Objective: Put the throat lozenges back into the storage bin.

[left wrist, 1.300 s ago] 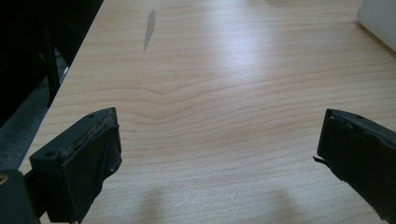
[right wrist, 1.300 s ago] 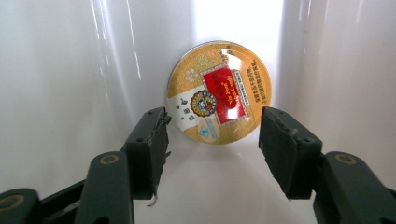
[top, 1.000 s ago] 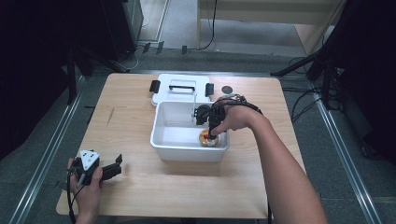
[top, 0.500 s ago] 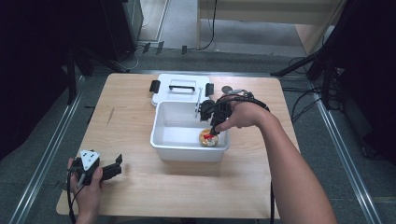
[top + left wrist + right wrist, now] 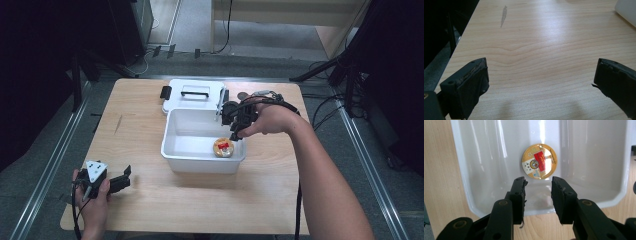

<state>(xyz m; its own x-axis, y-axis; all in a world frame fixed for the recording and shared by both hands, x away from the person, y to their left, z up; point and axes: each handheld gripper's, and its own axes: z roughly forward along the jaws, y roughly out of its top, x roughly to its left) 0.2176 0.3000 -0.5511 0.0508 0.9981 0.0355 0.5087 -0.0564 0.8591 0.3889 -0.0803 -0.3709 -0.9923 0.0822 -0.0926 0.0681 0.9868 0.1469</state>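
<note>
Here, the right gripper (image 5: 538, 191) hung above a gold-lidded can (image 5: 539, 161) inside the white tub (image 5: 464, 177).
Its jaws stood narrow, holding nothing; the left gripper (image 5: 539, 82), wide, rested aside. Next, probably withdrawal.

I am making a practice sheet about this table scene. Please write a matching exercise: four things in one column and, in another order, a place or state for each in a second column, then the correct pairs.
Things:
1. round gold tin
2. white lid
3. left gripper
4. right gripper

Places or states:
A. low over the bare table, jaws wide apart
B. flat on the table behind the white tub
C. above the tub, holding nothing
D. on the floor of the tub

Pairs: 1-D, 2-B, 3-A, 4-C
</note>
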